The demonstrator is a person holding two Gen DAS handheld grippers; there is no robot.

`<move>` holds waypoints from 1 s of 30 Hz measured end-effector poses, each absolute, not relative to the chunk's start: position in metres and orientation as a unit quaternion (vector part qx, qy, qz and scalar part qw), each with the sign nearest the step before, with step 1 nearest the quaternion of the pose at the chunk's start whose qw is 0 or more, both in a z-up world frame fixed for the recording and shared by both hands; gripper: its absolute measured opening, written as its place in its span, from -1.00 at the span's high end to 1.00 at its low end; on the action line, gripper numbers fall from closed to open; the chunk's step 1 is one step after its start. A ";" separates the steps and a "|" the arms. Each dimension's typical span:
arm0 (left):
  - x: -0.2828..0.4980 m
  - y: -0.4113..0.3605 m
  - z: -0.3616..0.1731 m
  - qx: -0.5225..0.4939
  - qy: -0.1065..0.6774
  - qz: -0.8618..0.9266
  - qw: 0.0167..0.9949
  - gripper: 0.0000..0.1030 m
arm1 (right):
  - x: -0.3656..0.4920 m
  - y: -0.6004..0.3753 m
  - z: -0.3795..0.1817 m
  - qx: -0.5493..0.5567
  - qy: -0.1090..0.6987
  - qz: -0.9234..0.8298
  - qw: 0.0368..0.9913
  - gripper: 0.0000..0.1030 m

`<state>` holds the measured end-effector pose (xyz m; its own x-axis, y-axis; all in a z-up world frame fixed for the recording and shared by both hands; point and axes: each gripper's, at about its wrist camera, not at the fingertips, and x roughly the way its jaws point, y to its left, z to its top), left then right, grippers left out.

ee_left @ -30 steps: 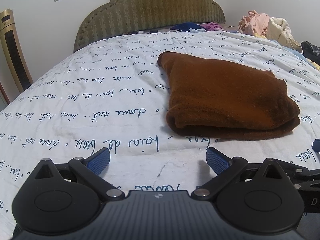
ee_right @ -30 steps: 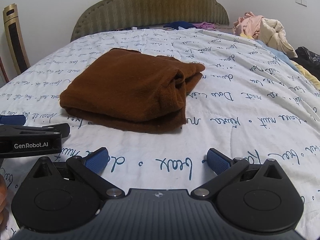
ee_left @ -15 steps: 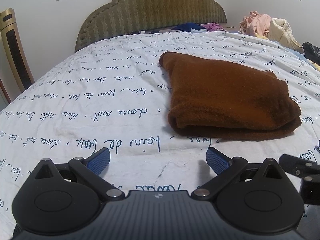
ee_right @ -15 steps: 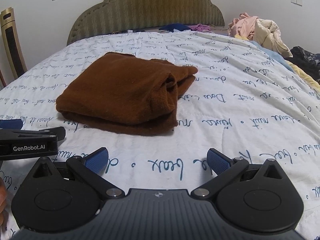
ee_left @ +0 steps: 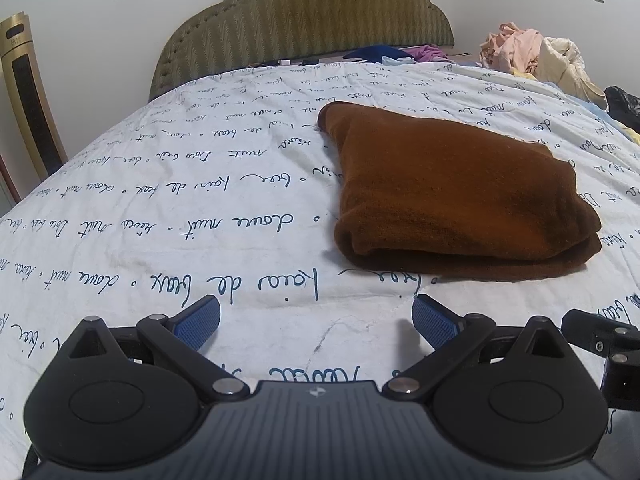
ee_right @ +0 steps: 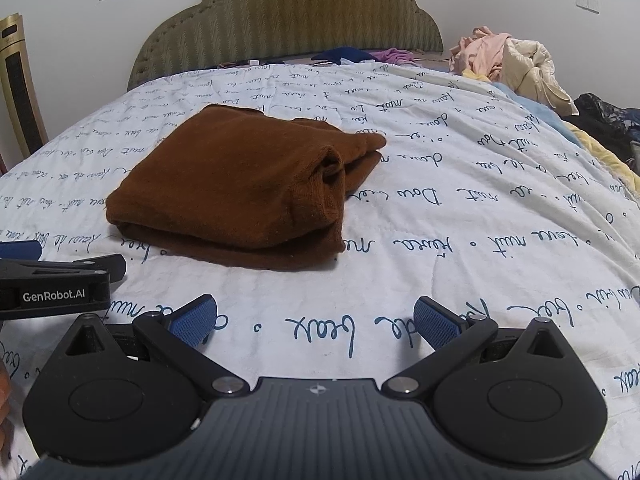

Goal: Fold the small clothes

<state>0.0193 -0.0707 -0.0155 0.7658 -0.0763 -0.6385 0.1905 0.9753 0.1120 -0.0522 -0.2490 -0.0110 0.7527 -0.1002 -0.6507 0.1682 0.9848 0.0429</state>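
My left claw (ee_left: 316, 320) hangs wide open over the quilt with nothing between its blue pads, and my right claw (ee_right: 316, 318) is spread just as wide and just as empty. Ahead of both lies the brown garment (ee_left: 456, 196), folded into a thick, roughly squared bundle on the bed (ee_left: 160, 208), about midway between the headboard and the near edge, and well clear of either side edge.

I judge it to be a soft knit: light, limp and rather grippy, not slippery or fragile. It will sag if I lift it by one point, and the stacked layers could slide apart. The near folded edge looks rounded and thick, so I would pinch there, at its two near corners, one claw to each, taking all layers together. The right side, seen from my right wrist, shows loose rolled openings (ee_right: 332, 184), a poorer place to hold.

Both claws sit low, level and pointing toward the headboard (ee_right: 288, 20), side by side near the bed's near edge, short of the bundle and not touching it. The left one's body shows at the left margin of my right view. A heap of other clothes (ee_right: 508, 64) waits at the far right corner.
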 end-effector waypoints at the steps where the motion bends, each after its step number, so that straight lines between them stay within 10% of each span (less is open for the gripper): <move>1: 0.019 -0.071 -0.015 0.085 0.335 -0.071 0.936 -1.00 | -0.052 -0.249 -0.011 0.048 0.345 -0.071 0.935 -1.00; 30: 0.019 -0.070 -0.016 0.087 0.334 -0.070 0.936 -1.00 | -0.058 -0.248 -0.005 0.042 0.336 -0.073 0.938 -0.99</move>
